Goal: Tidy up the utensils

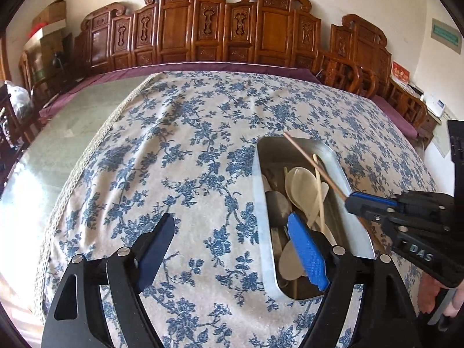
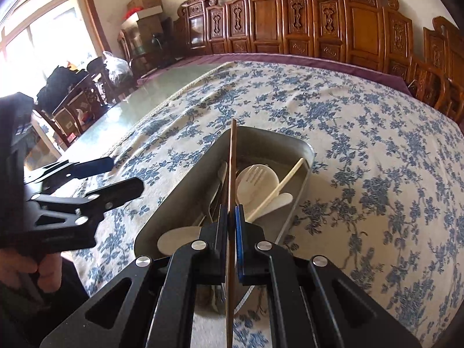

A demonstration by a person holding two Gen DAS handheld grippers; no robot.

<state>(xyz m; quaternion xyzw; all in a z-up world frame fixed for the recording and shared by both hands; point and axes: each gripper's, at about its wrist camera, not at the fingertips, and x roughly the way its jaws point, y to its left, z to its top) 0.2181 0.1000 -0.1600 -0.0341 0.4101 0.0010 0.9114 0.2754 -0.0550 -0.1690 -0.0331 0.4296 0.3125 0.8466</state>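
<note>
Right wrist view shows the right hand-held gripper (image 2: 230, 217) clamped tight on a thin brown chopstick (image 2: 232, 174), which runs out over a metal tray (image 2: 179, 185) lying on the blue-flowered cloth of the tabletop (image 2: 362, 145). Inside the tray lie pale plastic spoons (image 2: 255, 182), a cream chopstick (image 2: 285, 181) and some grey metal utensils. Off to the tray's left, the left hand-held gripper (image 1: 232, 240) has its jaws spread wide with nothing between them, one blue pad (image 1: 307, 253) hanging over the tray's near end.
</note>
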